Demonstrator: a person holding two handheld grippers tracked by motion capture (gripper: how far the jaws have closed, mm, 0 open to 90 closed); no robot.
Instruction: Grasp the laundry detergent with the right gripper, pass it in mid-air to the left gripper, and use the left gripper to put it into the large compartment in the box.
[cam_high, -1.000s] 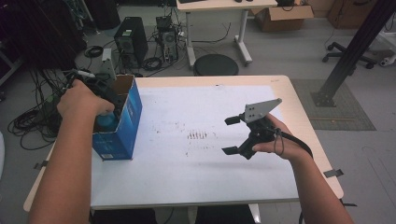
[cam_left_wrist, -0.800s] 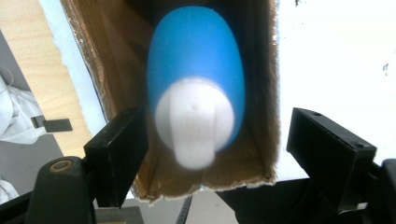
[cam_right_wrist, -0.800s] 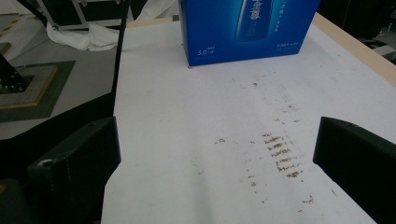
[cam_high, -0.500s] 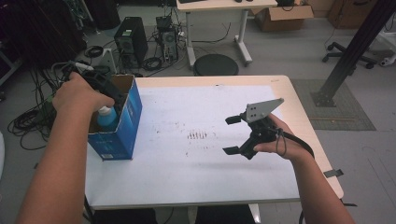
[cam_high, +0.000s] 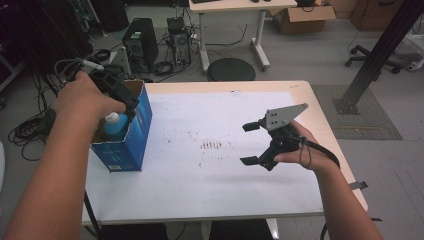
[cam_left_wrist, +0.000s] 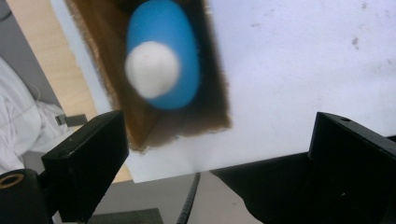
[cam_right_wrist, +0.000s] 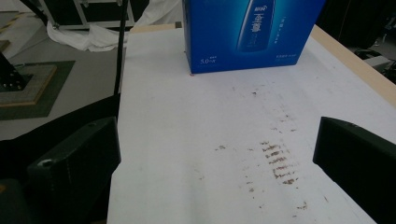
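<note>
An open blue cardboard box (cam_high: 131, 140) stands at the table's left edge. Inside it a blue bottle (cam_high: 116, 125) with a white cap stands upright. My left gripper (cam_high: 131, 111) hovers just above the box, pointing down. In the left gripper view the bottle (cam_left_wrist: 173, 60) lies below in the box (cam_left_wrist: 215, 107), and the left gripper (cam_left_wrist: 219, 135) has just been opening its jaws, with nothing between them. My right gripper (cam_high: 245, 144) is held open above the right half of the table, holding nothing. In the right gripper view, that gripper (cam_right_wrist: 219, 149) faces the box (cam_right_wrist: 252, 32).
The white table top (cam_high: 200, 190) carries brown smudge marks (cam_high: 212, 146) near its middle. Behind the table on the floor are a computer tower (cam_high: 135, 40), tangled cables and a round black stool (cam_high: 231, 69). A dark post (cam_high: 380, 55) rises at the right.
My left hand has risen out of the box and drifted left, its jaws spreading apart. The bottle has stayed in the box. The right gripper has kept still.
</note>
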